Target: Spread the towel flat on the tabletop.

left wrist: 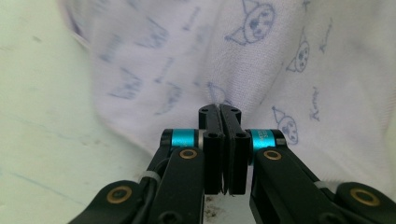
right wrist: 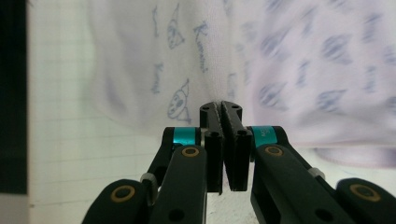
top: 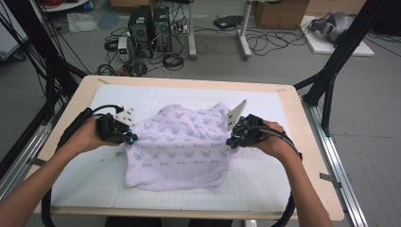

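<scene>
A pale lilac cloth [top: 177, 146] printed with small blue cartoon heads lies bunched on the white gridded mat [top: 265, 184]. My left gripper [top: 131, 138] is at the cloth's left edge. In the left gripper view its jaws [left wrist: 219, 109] are pressed together with the cloth [left wrist: 280, 60] gathered at their tips. My right gripper [top: 231, 141] is at the cloth's right edge. Its jaws [right wrist: 220, 106] are likewise shut, with the cloth [right wrist: 303, 70] pinched at the tips. The fabric rises slightly between the two grippers.
The mat covers most of a wooden table [top: 312, 189]. Black frame posts [top: 340, 52] stand at the table's far corners, and metal rails run along both sides. On the floor beyond are computer towers [top: 149, 26], loose cables and a cardboard box [top: 281, 12].
</scene>
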`<action>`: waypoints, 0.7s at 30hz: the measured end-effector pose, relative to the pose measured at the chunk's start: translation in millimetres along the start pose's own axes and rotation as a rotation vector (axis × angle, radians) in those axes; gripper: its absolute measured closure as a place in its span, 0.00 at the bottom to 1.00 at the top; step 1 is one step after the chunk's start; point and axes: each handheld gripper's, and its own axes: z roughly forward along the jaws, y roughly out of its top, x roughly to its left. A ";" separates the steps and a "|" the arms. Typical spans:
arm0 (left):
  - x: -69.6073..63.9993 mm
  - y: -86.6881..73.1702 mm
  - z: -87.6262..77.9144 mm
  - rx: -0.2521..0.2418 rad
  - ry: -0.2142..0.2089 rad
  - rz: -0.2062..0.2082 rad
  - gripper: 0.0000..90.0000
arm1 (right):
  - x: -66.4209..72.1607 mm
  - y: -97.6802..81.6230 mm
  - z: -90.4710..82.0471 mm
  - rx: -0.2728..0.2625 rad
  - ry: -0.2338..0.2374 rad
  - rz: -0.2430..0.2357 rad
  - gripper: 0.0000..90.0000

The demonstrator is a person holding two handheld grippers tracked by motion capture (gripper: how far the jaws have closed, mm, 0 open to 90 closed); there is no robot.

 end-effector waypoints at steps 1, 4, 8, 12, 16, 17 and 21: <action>-1.9 2.2 -5.3 -0.008 0.010 0.005 0.97 | 3.7 -2.1 -9.2 -0.028 -0.027 0.002 0.98; -10.5 7.9 -13.4 -0.014 -0.003 0.031 0.97 | 14.7 -5.4 -22.6 -0.069 -0.019 0.000 0.98; -37.2 9.3 -12.6 0.023 -0.141 0.097 0.97 | 36.9 -11.8 -26.8 -0.060 0.092 -0.027 0.98; -67.3 1.6 -4.3 0.041 -0.362 0.225 0.93 | 63.7 -18.8 -15.3 -0.048 0.338 -0.123 0.94; -52.3 2.9 1.2 0.032 -0.220 0.140 0.61 | 53.0 -25.6 -13.1 -0.068 0.225 -0.046 0.76; -48.0 3.2 3.5 0.030 -0.186 0.125 0.60 | 49.6 -25.4 -10.6 -0.076 0.181 -0.029 0.75; -36.0 3.3 26.2 0.078 -0.128 0.077 0.57 | 40.7 -20.0 15.6 0.040 0.097 0.010 0.71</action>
